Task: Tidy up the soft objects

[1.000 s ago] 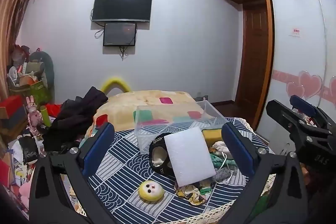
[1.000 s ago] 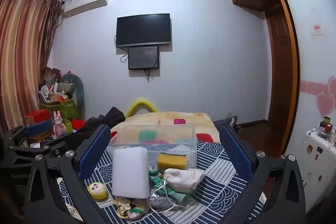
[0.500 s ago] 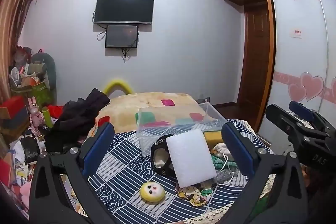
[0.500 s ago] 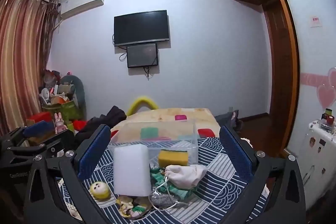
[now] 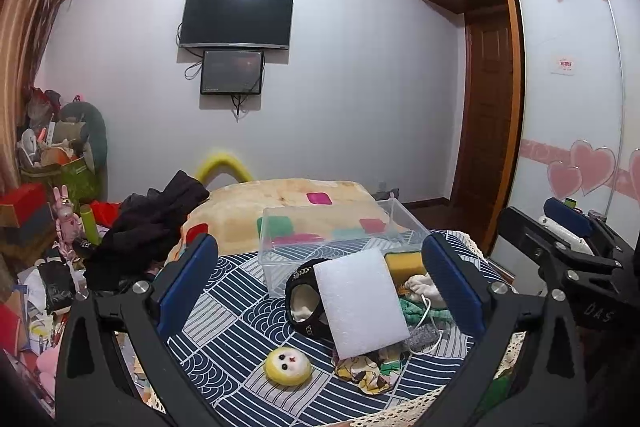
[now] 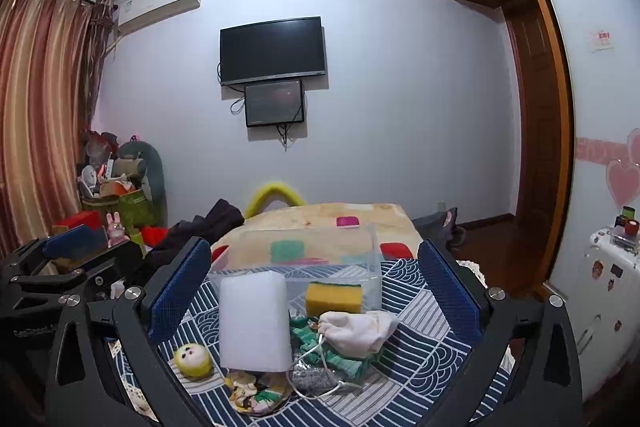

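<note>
Both cameras have tipped slightly, little else changed. My left gripper [image 5: 320, 291] and right gripper [image 6: 316, 291] hang spread wide above the worktop [image 5: 224, 311], holding nothing. White foam block [image 5: 360, 307] leans on the soft pile, just before the clear bin [image 5: 340, 231]; yellow plush [image 5: 287, 365] sits apart.

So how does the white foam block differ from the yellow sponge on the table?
The white foam block is plain white, while the yellow sponge is yellow with a green top layer. The foam block looks clearly larger than the sponge. The block stands propped up on the pile of soft things; the sponge lies flat against the clear plastic box. Both are rectangular, soft, and outside the box, untouched by either tongs.
</note>
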Available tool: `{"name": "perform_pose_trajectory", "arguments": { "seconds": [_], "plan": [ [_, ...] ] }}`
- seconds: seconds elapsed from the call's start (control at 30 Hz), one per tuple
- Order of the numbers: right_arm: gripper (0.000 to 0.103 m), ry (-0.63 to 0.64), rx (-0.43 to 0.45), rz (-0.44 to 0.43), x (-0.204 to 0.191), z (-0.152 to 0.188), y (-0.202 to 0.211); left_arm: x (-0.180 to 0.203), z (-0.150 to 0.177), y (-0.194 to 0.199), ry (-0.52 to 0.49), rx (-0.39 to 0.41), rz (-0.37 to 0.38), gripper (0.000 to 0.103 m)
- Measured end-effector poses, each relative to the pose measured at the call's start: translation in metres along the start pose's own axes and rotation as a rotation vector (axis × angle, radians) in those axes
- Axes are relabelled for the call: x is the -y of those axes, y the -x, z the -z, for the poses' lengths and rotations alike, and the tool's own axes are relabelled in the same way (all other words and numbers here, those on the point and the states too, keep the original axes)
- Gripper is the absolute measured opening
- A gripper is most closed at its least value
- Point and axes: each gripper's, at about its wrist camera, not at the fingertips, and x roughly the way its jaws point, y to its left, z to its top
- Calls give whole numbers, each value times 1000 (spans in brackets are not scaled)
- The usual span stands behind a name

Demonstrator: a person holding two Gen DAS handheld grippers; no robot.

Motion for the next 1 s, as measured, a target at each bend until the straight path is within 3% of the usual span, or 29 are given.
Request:
{"name": "perform_pose_trajectory", "arguments": {
  "seconds": [1.0],
  "plan": [
    [103, -15, 14, -9, 3, -4, 3, -1, -4, 7, -8, 16, 2, 103]
  ]
}}
